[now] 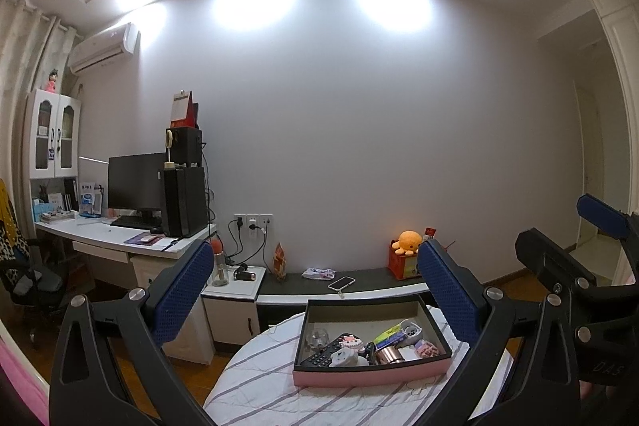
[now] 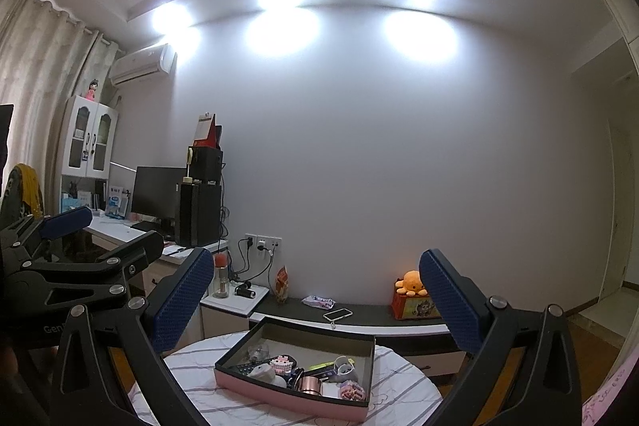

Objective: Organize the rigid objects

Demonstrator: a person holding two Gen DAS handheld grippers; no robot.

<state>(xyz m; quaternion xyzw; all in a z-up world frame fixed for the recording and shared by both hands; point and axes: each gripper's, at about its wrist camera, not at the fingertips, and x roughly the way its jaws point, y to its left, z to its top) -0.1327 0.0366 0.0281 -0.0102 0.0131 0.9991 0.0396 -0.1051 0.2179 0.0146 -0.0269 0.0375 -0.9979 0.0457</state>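
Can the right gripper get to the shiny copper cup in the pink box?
Probably yes. The right gripper is open and empty, and the copper cup sits near the pink box's front wall, uncovered, though other small items crowd it closely.

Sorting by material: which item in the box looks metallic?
The copper-coloured cylinder at the pink box's front edge; its neighbours look plastic or printed.
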